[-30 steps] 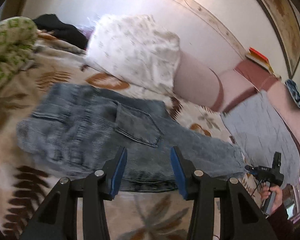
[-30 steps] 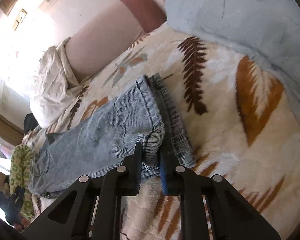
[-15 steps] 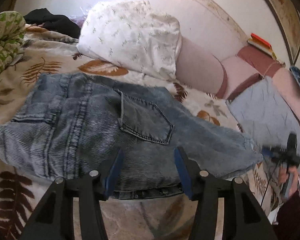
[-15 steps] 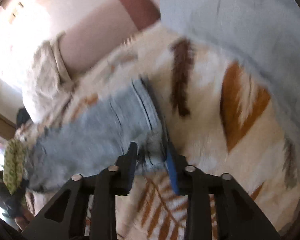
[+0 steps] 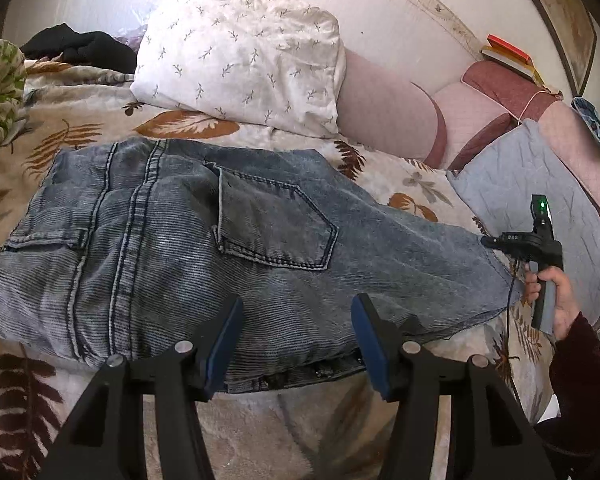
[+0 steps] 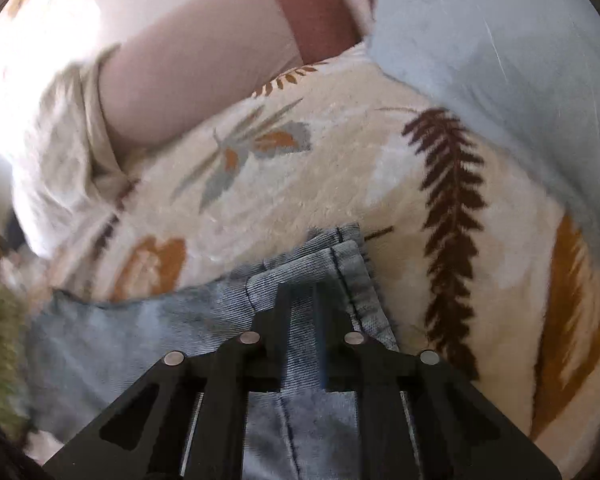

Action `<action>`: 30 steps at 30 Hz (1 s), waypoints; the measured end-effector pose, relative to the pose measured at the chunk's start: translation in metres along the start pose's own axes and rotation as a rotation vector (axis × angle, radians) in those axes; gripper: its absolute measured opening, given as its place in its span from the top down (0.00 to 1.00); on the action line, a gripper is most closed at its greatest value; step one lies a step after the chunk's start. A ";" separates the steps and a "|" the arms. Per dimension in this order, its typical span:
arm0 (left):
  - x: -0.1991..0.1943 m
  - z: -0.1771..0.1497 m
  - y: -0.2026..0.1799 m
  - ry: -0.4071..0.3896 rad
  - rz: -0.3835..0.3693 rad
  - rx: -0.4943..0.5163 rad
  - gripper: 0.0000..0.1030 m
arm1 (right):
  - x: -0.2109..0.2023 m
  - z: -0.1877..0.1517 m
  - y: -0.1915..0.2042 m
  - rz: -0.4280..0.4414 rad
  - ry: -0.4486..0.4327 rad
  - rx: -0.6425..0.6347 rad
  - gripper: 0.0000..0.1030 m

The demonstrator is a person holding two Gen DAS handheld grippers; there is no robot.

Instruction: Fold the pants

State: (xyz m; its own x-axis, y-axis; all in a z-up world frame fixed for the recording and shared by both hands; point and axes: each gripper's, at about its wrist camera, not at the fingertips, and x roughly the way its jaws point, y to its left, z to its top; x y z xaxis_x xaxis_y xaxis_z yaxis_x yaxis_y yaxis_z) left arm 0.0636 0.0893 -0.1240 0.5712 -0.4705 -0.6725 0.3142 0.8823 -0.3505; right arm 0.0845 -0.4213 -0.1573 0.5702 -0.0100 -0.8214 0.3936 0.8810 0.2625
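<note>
Right now your left gripper (image 5: 296, 338) hangs with its jaws spread wide and holding nothing, poised over the waistband edge of the jeans (image 5: 188, 248). They lie flat, back pocket up, across the leaf-print blanket (image 5: 80, 128), just in front of the white pillow (image 5: 244, 60). Your right gripper (image 6: 304, 304) has its jaws drawn in on the hem end of the jeans (image 6: 352, 264), with denim pinched between them.
</note>
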 end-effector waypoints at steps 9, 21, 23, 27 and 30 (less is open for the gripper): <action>0.001 -0.007 -0.008 0.073 0.050 0.095 0.43 | -0.002 -0.006 -0.002 -0.202 -0.068 -0.036 0.92; -0.036 0.012 -0.040 -0.132 -0.052 0.105 0.43 | -0.111 -0.065 0.053 0.089 -0.146 -0.135 0.59; -0.026 0.014 -0.054 -0.120 -0.031 0.135 0.43 | -0.105 -0.080 0.065 0.120 -0.103 -0.151 0.63; 0.003 0.011 -0.070 -0.050 0.023 0.173 0.43 | -0.081 -0.108 0.107 0.157 -0.011 -0.213 0.73; 0.024 0.001 -0.063 0.053 0.071 0.169 0.43 | -0.066 -0.118 0.136 0.162 0.011 -0.256 0.76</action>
State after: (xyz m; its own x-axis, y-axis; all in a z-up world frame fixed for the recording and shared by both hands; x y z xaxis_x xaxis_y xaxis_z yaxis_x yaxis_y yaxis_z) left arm 0.0587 0.0227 -0.1177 0.5569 -0.4020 -0.7268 0.4001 0.8967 -0.1894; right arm 0.0149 -0.2448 -0.1269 0.6027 0.1446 -0.7847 0.1028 0.9612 0.2561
